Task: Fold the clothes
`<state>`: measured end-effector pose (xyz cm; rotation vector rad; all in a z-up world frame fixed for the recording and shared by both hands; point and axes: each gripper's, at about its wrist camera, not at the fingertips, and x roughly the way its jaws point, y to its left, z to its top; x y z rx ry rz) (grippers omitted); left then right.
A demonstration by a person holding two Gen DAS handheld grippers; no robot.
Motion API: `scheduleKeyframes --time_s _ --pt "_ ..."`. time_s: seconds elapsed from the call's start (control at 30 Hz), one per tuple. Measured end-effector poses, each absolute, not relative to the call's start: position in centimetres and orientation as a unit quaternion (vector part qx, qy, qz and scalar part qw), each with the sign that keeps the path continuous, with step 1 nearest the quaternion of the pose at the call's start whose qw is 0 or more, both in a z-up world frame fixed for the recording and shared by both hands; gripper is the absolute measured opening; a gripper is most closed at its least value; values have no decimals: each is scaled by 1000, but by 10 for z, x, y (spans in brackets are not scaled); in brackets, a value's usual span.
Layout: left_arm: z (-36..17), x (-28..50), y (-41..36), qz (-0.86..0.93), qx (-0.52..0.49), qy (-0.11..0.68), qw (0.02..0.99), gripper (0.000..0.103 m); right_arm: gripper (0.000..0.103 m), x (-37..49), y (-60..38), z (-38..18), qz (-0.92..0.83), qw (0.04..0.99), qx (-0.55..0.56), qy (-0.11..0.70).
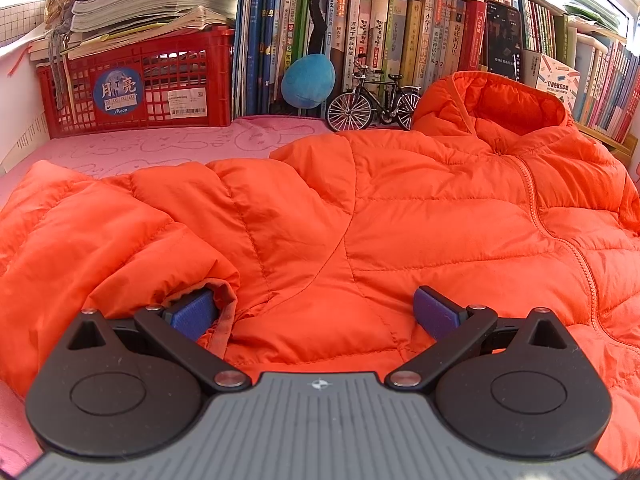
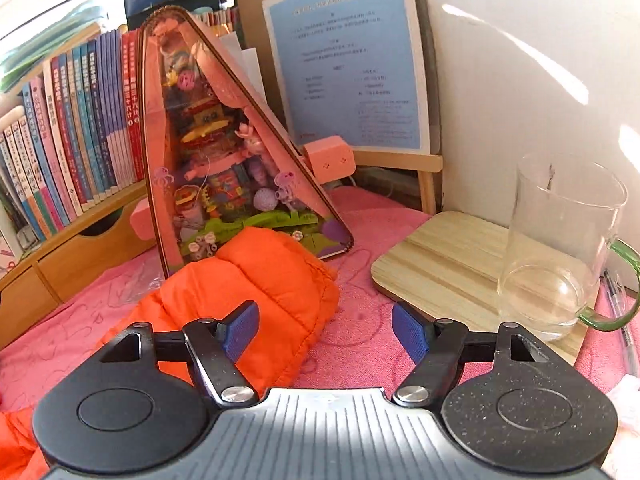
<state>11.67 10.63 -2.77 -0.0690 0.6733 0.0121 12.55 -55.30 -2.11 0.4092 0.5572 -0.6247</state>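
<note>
Both tongs open | left tongs [image 1: 316, 312] over orange jacket [image 1: 400, 208]

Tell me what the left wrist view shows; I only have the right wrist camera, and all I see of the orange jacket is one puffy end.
Observer: The orange jacket lies spread front up on the pink cover, its zipper closed.
Operator: Where is the hood?
Observer: The hood is at the far right, propped near the books.
Operator: Is the left gripper holding anything?
Observer: No. The left gripper is open over the jacket; a sleeve cuff is draped by its left finger.
Operator: Anything fragile nearby?
Observer: A model bicycle stands just behind the jacket.
</note>
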Motion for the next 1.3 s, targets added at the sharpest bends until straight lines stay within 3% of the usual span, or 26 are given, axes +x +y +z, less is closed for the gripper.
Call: scheduleKeyframes --time_s 0.1,0.17,0.2,0.23,0.37,0.53,0.6,0.67,0.7,0.73,0.9,1.03,1.3 --pt "-28 117 106 7 -31 331 943 103 77 140 -557 -32 -277 891 228 280" --pt "-28 117 105 8 -29 332 943 103 42 147 -558 -38 -252 889 256 285" --pt "-28 117 105 9 -28 332 943 103 17 149 -557 -39 -246 889 260 287" --pt "-28 117 105 9 -28 332 943 103 13 149 -552 -36 -252 893 242 283" --pt "-28 117 106 8 -29 332 943 103 9 144 -531 -23 -347 893 102 266" --pt "-28 118 106 8 -30 332 943 103 10 155 -506 -36 -425 847 -94 306" --pt "-29 118 106 8 -29 332 943 103 17 158 -495 -41 -439 832 -134 311" --pt "-29 118 106 8 -30 332 943 103 40 152 -485 -35 -440 835 -136 301" --pt "-29 117 106 7 -30 332 943 103 61 147 -479 -29 -433 843 -131 292" --pt "-29 117 106 7 -30 332 943 103 75 141 -471 -21 -417 857 -122 277" --pt "-29 118 106 7 -29 332 943 103 87 108 -418 28 -213 952 -22 218" --pt "-29 118 105 8 -27 331 943 103 86 103 -360 40 18 976 70 208" --pt "-28 117 105 8 -27 330 943 103 85 73 -168 12 219 936 -19 276"
